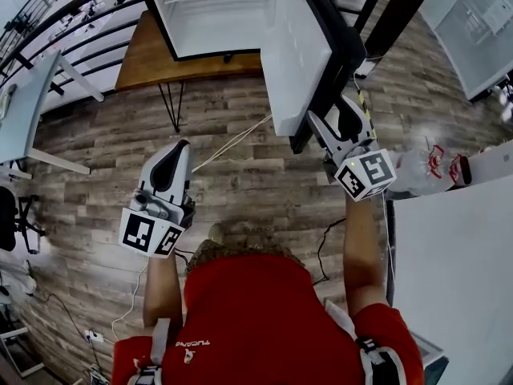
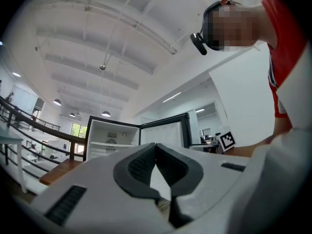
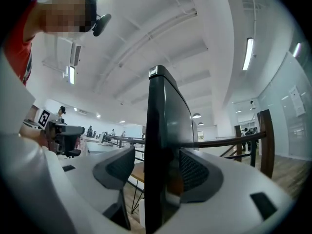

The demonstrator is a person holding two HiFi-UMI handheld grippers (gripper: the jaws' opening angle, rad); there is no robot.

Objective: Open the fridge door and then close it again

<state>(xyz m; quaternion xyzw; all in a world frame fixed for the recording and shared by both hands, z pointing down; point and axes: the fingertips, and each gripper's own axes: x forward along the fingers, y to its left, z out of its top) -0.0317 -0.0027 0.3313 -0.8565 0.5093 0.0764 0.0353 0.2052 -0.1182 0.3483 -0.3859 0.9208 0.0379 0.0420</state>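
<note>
The small white fridge [image 1: 212, 14] stands open on a wooden table [image 1: 148, 58], its interior facing me. Its door [image 1: 296, 54] is swung out towards me, white inside and black outside. My right gripper [image 1: 341, 119] is at the door's free edge, open. In the right gripper view the black door edge [image 3: 158, 145] stands between the jaws of the right gripper [image 3: 157, 169], with a gap at the left pad [image 3: 117, 167]. My left gripper [image 1: 178, 146] hangs lower left over the floor, shut and empty. The left gripper view shows the left gripper [image 2: 156, 152] shut, with the fridge [image 2: 109, 138] beyond.
A white table [image 1: 449, 279] lies close on my right. A grey desk [image 1: 24, 103] and a black railing [image 1: 72, 6] are at the left. A white cable [image 1: 232, 143] runs over the wood floor below the table's black hairpin legs [image 1: 178, 107].
</note>
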